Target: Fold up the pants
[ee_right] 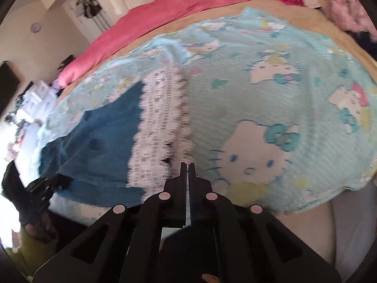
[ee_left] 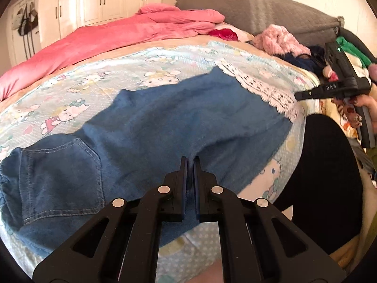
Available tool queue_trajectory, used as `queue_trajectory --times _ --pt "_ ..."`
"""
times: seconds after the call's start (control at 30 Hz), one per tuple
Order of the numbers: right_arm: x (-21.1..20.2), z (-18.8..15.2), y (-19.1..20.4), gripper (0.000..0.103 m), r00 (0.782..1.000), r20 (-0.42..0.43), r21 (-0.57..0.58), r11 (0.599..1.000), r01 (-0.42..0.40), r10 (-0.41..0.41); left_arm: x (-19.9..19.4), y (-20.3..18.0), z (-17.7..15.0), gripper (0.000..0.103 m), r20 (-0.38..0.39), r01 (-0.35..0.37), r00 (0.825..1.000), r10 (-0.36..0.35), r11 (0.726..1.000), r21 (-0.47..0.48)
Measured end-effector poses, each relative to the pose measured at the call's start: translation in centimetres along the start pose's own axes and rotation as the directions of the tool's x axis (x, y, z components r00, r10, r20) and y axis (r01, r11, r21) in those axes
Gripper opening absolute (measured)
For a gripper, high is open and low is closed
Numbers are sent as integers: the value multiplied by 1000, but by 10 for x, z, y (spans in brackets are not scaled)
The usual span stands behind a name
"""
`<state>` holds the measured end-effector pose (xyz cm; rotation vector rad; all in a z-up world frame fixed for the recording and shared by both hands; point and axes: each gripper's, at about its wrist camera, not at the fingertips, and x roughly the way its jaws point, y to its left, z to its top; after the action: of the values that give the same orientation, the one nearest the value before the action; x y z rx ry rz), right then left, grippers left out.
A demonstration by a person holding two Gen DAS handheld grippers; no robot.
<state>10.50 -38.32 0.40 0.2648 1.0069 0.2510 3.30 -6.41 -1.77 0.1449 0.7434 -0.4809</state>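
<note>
Left wrist: one pants (ee_left: 165, 127), one left gripper (ee_left: 190, 162) pinching them

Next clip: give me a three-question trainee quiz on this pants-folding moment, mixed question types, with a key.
1. True or false: the blue denim pants lie spread on the cartoon-cat blanket.
2. Multiple choice: the trim on the pants' leg ends is A) red ribbon, B) white lace, C) black elastic.
3. Short answer: how do the jaws of the left gripper stand?

Key
1. True.
2. B: white lace hem.
3. Nearly together with a narrow gap, tips right at the denim; whether they pinch cloth cannot be told. The right gripper looks shut, holding nothing, beside the lace.
</note>
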Motion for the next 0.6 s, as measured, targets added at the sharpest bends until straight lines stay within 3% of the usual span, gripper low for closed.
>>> queue_trajectory --times 0.07,0.13,0.2,0.3,0.4,0.5,0.6 --pt "-5 -2 2 5 998 22 -4 998 -56 56 2 -2 0 1 -3 7 1000 -7 1000 9" --pt "-8 -3 9 31 995 37 -32 996 -87 88 4 -3 0 1 -6 7 1000 -7 1000 13" --pt "-4 -1 16 37 996 26 -57 995 -86 87 5 -1 -1 1 -8 9 1000 -9 1000 5" --pt "14 1 21 37 996 -21 -65 994 -91 90 7 1 -2 1 -2 10 1000 -10 1000 -11" --pt "24 -1 26 12 997 -48 -88 994 -68 64 13 -1 -5 1 -16 7 1000 -7 1000 -12" --pt "18 -3 23 10 998 -37 -100 994 -47 44 11 -6 -5 0 -31 3 1000 -3 1000 14" --pt "6 -5 20 10 1000 -28 -128 992 -3 -1 -3 -4 0 0 -6 47 999 -47 999 5"
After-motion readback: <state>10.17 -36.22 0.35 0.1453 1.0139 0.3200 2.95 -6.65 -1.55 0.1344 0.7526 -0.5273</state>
